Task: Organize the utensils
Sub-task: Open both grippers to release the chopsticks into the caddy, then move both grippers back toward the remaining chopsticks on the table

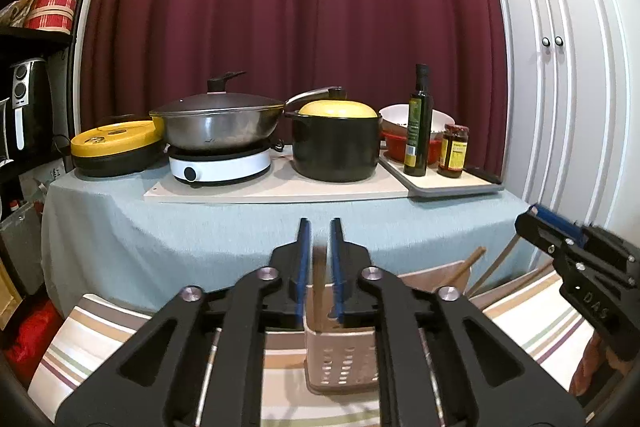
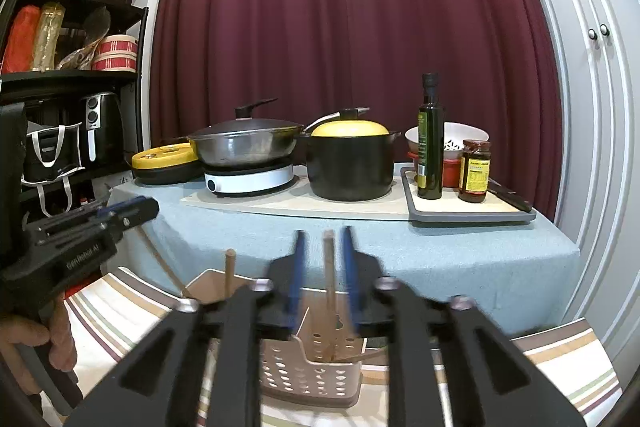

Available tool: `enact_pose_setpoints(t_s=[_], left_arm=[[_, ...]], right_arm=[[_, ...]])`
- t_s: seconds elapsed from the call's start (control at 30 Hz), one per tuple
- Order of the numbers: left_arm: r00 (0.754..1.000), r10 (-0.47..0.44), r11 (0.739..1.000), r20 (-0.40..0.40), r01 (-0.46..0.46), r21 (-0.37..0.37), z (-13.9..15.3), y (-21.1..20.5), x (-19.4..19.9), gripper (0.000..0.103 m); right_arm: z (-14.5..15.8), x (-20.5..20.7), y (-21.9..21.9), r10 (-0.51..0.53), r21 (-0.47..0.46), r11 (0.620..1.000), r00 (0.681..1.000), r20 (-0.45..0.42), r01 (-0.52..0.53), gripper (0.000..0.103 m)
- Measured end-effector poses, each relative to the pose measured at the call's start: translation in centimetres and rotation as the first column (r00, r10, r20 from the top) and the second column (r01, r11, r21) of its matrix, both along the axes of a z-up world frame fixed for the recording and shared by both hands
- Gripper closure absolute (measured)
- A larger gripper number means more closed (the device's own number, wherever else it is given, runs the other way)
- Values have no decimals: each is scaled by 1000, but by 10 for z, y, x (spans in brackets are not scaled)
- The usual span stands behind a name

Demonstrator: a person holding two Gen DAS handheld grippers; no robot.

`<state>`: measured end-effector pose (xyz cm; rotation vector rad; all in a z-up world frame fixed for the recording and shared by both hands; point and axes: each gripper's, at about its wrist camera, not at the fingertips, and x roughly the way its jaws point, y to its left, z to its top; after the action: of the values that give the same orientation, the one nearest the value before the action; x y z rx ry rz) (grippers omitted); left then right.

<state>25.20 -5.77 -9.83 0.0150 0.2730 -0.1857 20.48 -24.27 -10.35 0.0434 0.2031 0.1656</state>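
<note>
above the near perforated caddy (image 2: pixel 310 367), the right gripper (image 2: pixel 322 267), jaws parted around a wooden stick (image 2: pixel 329 267), should lower it straight, while the left gripper (image 1: pixel 319 267), also slightly parted, steadies another stick (image 1: pixel 319 283).

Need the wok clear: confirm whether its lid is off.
No, the dark lid sits on the wok, handle up.

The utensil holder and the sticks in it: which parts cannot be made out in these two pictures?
- Left wrist view: the left hand-held gripper covers the top of the utensil holder; the stick between its fingers is blurred.
- Right wrist view: the right hand-held gripper is motion-blurred, so contact with the wooden stick is unclear.
- Both views: the sticks' lower ends are hidden inside the holder.
</note>
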Motion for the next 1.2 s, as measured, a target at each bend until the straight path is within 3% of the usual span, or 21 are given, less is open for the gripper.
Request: enact_pose_setpoints(t_s=[0.07,0.27,0.6,1.03,1.2], left_arm=[[1000,5,1000,9,-5,-10,0,4,-10,62],[1000,15,1000,23,-16,10,-2,16,-42,53],[998,50,997,-28,-48,53,-31,37,-109,52],[970,98,990,-221,-73,120,-123,61,-178,52],[956,88,990,-280,-53,130,-152,61,-191,53]], right_arm=[[4,-12,-1,-15,1,1000,1000,19,14,62],[8,-51,-8,-43,-1,999,999,31,43,55],[-31,-120,-8,-99,-40,994,994,-40,98,55],[-134,-166,3,-81,-81,995,963,-258,62,56],[-149,-172,8,-64,-84,996,954,-293,41,57]])
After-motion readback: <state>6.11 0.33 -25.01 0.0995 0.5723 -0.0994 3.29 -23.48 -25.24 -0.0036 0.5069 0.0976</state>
